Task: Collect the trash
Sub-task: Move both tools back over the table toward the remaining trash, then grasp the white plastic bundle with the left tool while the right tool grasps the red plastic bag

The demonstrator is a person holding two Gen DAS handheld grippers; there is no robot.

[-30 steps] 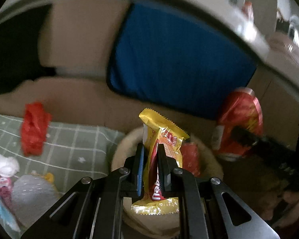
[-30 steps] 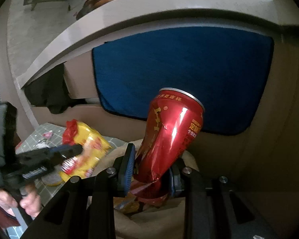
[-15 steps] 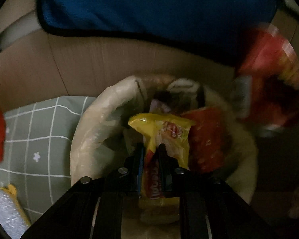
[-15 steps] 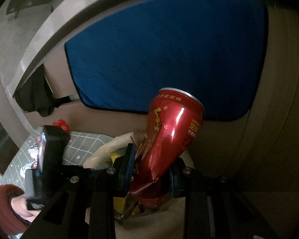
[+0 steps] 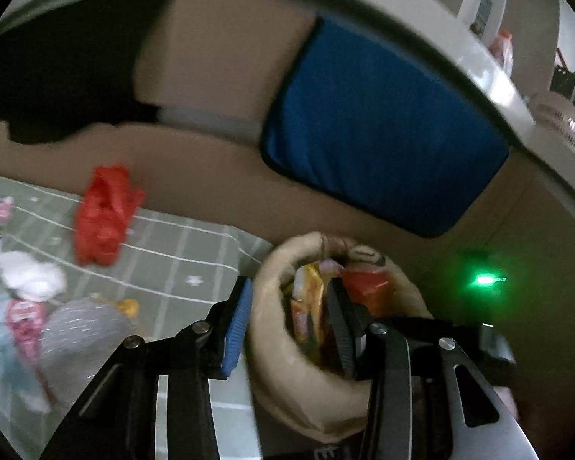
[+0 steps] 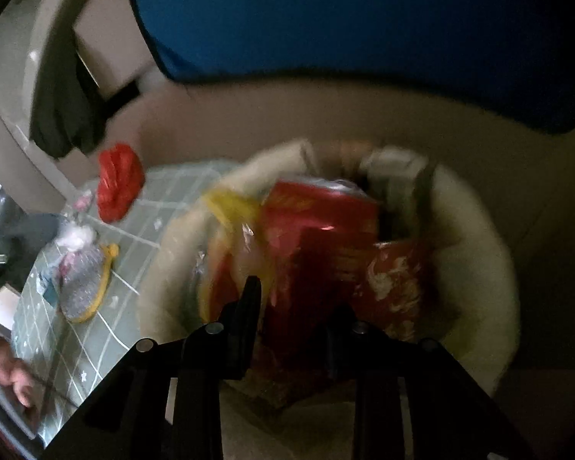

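Right wrist view: right gripper (image 6: 287,306) clamps the dented red aluminium can (image 6: 318,268) over the beige bin bag (image 6: 490,268); light, slippery, easily crushed, so grip mid-body. Left gripper (image 5: 287,326) jaws are opening, nothing between them.

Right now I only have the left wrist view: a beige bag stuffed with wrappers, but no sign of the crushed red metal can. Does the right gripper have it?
Observer: Yes. In the right wrist view the right gripper is shut on the crushed red metal can, gripping it by its lower end.
Operator: Where is it relative to the bag?
Observer: The can is over the open mouth of the beige bag, inside the ring of its rim and tilted down towards the trash. The picture is too blurred to tell whether the can touches what lies beneath it.
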